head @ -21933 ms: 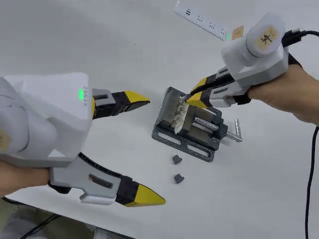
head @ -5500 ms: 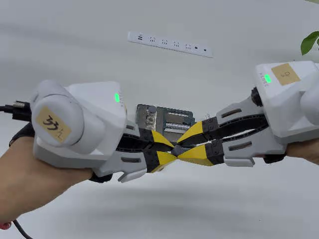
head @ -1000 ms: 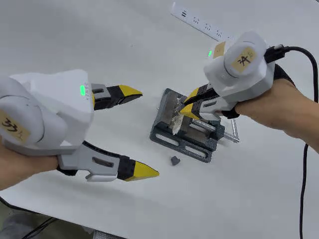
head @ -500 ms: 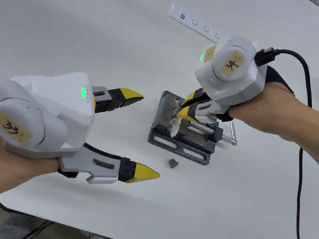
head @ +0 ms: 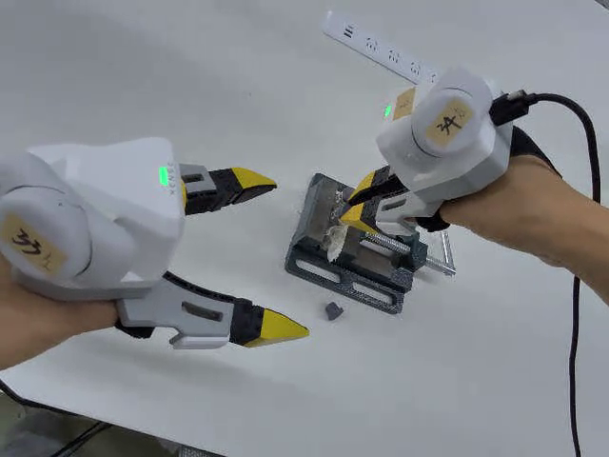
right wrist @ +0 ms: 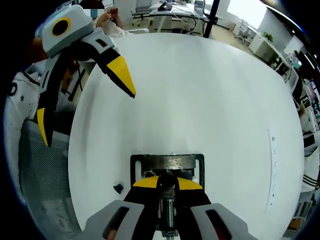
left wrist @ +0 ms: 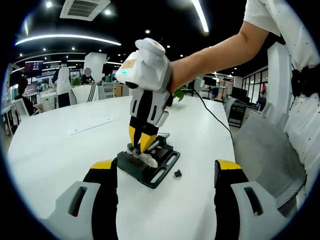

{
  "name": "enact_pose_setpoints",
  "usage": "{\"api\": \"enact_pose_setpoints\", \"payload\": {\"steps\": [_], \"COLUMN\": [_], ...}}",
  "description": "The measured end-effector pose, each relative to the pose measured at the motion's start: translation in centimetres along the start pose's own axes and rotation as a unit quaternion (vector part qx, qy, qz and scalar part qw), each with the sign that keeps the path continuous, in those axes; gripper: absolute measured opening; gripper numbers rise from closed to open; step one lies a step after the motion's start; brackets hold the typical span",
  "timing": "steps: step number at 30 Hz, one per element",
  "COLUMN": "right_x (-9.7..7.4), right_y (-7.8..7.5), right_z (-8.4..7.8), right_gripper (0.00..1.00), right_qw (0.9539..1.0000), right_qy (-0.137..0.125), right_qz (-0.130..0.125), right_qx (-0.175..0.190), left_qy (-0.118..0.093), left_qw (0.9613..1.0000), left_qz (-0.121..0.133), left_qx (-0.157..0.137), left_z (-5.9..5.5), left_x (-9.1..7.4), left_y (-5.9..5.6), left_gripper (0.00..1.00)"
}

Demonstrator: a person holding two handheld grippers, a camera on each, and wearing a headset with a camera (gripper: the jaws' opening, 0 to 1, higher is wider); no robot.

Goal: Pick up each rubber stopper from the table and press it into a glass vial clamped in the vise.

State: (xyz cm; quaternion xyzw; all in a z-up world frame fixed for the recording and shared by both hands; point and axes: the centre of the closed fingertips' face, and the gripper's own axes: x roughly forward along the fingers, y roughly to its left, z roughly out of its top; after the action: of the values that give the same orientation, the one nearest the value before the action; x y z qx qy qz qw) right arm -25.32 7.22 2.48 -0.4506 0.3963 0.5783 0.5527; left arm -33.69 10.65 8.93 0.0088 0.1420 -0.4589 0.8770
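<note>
Right gripper (head: 354,207) is down on the vise (head: 344,273), fingers clenched on a dark stopper (right wrist: 166,180) right over the glass vials (head: 335,240) clamped there. Left gripper (head: 291,256) hangs off to the side, fingers spread wide, holding nothing. One loose stopper (head: 333,310) sits on the white surface (head: 190,76) just beside the vise's base. A power strip (head: 381,46) lies well apart.

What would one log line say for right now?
right gripper: shut, tips at vise | left gripper: open, empty, hovering | stopper: one loose on table
</note>
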Motion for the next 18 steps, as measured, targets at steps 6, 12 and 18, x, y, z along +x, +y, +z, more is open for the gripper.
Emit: {"api": "enact_pose_setpoints", "payload": {"steps": [6,12,18], "right_x": [-0.2,-1.6,-1.9], "right_y": [0.2,0.0,-0.2], "right_z": [0.1,0.6,0.6], "right_gripper": [0.11,0.1,0.05], "right_qw": [0.9998,0.9988,0.9981], "right_qy": [-0.016,-0.04,-0.049], "right_qz": [0.006,0.002,0.006], "right_qx": [0.014,0.029,0.038], "left_qy": [0.004,0.007,0.01], "left_qw": [1.0,1.0,1.0], "left_qz": [0.001,0.0,-0.001], "left_qx": [0.001,0.001,0.001], "left_z": [-0.3,-0.5,-0.7], "left_x": [-0.2,-0.3,-0.3], "left_y": [0.1,0.1,0.1], "left_gripper": [0.79,0.78,0.78]}}
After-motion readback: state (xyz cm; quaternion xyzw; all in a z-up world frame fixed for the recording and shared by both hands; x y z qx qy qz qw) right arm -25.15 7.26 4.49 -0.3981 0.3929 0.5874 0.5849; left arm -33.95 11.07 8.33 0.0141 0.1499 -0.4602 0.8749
